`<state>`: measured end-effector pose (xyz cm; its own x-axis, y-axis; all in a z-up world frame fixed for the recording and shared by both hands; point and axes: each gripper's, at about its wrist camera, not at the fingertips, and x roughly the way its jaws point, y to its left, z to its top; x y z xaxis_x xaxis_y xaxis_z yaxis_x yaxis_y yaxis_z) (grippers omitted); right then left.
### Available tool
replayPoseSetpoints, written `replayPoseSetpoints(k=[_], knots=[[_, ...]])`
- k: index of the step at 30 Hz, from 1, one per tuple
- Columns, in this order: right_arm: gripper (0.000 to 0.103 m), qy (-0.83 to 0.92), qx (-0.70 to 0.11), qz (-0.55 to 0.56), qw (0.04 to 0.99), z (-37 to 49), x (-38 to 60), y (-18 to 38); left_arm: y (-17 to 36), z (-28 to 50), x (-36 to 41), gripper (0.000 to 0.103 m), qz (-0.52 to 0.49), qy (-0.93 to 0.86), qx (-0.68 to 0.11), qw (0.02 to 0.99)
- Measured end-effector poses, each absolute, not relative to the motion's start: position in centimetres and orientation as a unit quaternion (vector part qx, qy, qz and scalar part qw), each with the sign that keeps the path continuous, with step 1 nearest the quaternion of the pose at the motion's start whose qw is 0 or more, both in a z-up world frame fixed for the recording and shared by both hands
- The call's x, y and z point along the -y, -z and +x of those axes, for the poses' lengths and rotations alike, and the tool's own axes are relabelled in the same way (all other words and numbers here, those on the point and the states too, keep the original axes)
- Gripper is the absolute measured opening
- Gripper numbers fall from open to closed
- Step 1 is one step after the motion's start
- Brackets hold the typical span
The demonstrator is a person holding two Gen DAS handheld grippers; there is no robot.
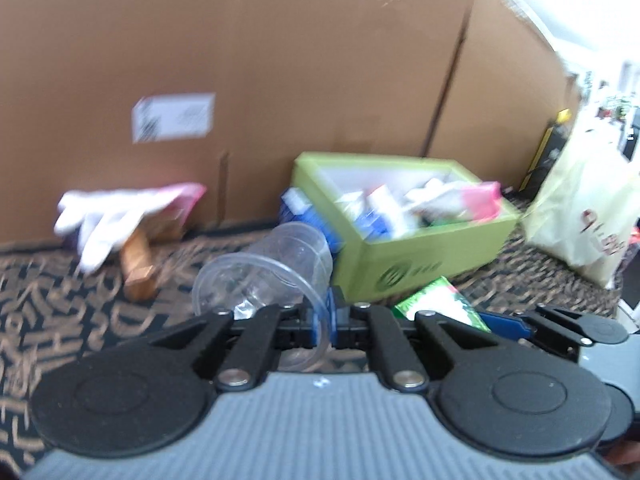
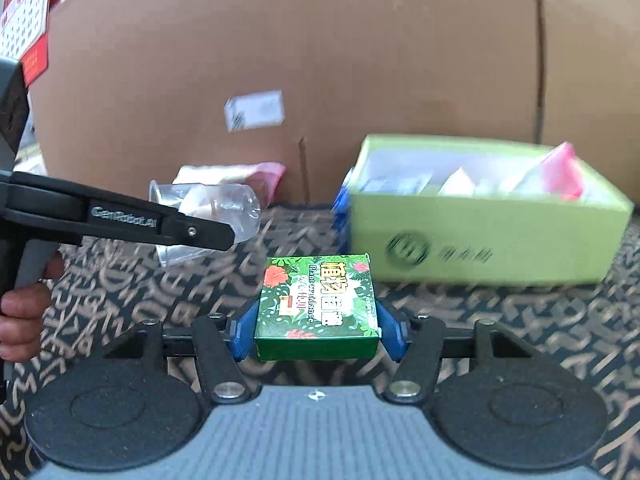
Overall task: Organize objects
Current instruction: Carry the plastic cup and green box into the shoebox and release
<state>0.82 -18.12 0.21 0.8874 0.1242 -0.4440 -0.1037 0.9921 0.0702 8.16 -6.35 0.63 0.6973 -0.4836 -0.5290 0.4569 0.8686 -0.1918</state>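
Note:
My left gripper (image 1: 322,320) is shut on the rim of a clear plastic cup (image 1: 268,268), held on its side above the carpet; the cup also shows in the right wrist view (image 2: 208,220) behind the left gripper's arm (image 2: 120,220). My right gripper (image 2: 318,330) is shut on a small green floral box (image 2: 318,304), held just above the carpet; its corner shows in the left wrist view (image 1: 436,304). A lime green open box (image 2: 484,236) full of packets stands ahead and right of both grippers, and also shows in the left wrist view (image 1: 424,256).
A big cardboard carton (image 1: 280,60) walls off the back. A white glove with a pink item (image 1: 116,212) and a wooden block (image 1: 138,268) lie at left. A blue packet (image 1: 300,212) leans against the lime box. A white plastic bag (image 1: 588,216) stands at right. Patterned carpet (image 2: 520,320) covers the floor.

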Motion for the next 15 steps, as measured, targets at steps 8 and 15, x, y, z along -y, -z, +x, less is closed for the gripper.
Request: replayPoseSetpoints(k=[8, 15], knots=[[0.065, 0.005, -0.173, 0.002, 0.985, 2.3, 22.3, -3.7, -5.5, 10.5, 13.0, 0.005, 0.001, 0.314, -0.253, 0.915], [0.065, 0.052, -0.166, -0.008, 0.985, 6.0, 26.1, -4.1, -6.4, 14.9, 18.2, 0.005, 0.005, 0.347, -0.264, 0.900]])
